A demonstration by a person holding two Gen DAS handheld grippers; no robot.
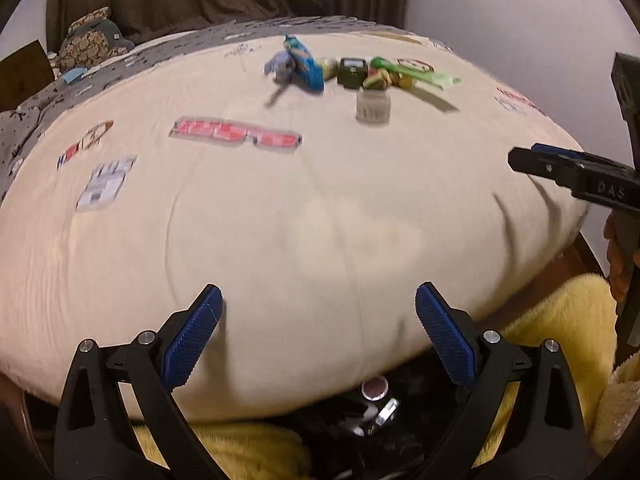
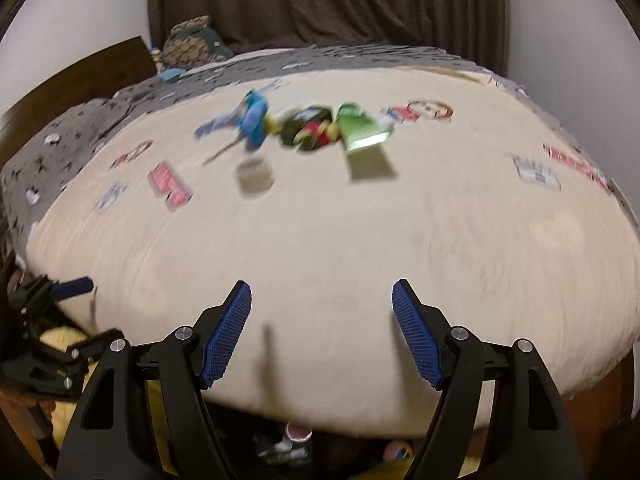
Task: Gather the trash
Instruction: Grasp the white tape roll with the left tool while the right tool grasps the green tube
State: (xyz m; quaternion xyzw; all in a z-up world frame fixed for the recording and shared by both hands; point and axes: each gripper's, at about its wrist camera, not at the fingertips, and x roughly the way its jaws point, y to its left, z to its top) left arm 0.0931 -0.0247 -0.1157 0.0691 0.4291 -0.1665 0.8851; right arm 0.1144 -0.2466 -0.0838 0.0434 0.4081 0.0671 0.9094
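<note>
Both the left gripper (image 1: 318, 332) and right gripper (image 2: 322, 330) hover with fingers spread and empty at the bed's (image 1: 280, 220) near edge, while the trash cluster (image 1: 352, 70) lies well apart, upper centre of each frame, strung left-to-right, neither gripper clearly nearer.

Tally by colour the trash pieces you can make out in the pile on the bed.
Blue crinkled foil wrapper: 1
Pale blue-grey crumpled wrapper: 1
Dark green square packet: 1
Bright green flat wrapper: 1
Small translucent white plastic cup: 1
Total: 5; blurred red-and-yellow bits left uncounted.
</note>
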